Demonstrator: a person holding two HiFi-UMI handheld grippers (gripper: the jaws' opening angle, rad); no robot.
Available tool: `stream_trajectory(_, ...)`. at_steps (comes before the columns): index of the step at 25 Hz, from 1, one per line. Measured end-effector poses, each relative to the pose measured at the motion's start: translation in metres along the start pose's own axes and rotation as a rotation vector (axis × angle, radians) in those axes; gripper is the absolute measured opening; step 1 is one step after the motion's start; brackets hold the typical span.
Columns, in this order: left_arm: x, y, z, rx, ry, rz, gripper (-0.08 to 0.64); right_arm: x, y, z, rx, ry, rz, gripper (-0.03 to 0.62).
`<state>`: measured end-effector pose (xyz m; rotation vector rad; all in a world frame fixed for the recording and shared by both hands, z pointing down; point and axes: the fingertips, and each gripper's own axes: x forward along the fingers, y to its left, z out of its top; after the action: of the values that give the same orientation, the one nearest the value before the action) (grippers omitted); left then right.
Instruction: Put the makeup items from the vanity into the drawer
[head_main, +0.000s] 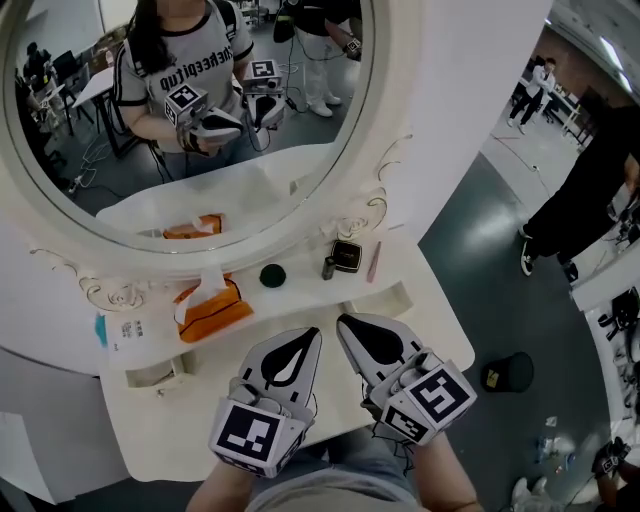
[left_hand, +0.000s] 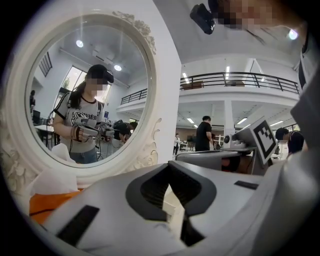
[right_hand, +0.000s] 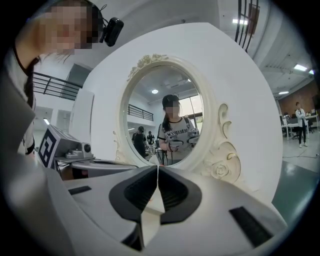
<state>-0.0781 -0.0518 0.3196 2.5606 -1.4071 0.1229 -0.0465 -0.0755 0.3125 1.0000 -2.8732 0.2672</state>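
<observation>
Nearest us, the left hand-held gripper and right hand-held gripper sit side by side over the near edge of the table. Both have their jaws pinched together at the tips, with nothing between them.

On the far side, under the mirror, the makeup waits. There's a round dark pot, then a small dark bottle standing just beside a square black compact, and a slim pink stick at the right.

All of it looks light and hard. I'd guess the compact's glossy lid is slippery, so take it across opposite edges. The stick will likely roll, so pinch it mid-length. The bottle could tip and may be glass, so close gently around its body.

What looks like an open drawer lies just to the near side of them.
</observation>
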Motion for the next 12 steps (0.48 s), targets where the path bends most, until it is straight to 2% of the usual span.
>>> stream_trajectory(3,0.003,0.008,0.001,0.023,-0.04,0.016,0.04,0.012,-0.011,-0.002,0.011,0.013,-0.006,0.04)
stream_trajectory(7,0.006,0.013,-0.004,-0.026,0.009,0.032,0.04,0.028,-0.027,-0.005,0.016,0.04,-0.005,0.054)
stream_trajectory(12,0.012,0.027,-0.008,-0.053,0.015,0.068,0.04,0.046,-0.052,-0.012,0.022,0.08,-0.024,0.075)
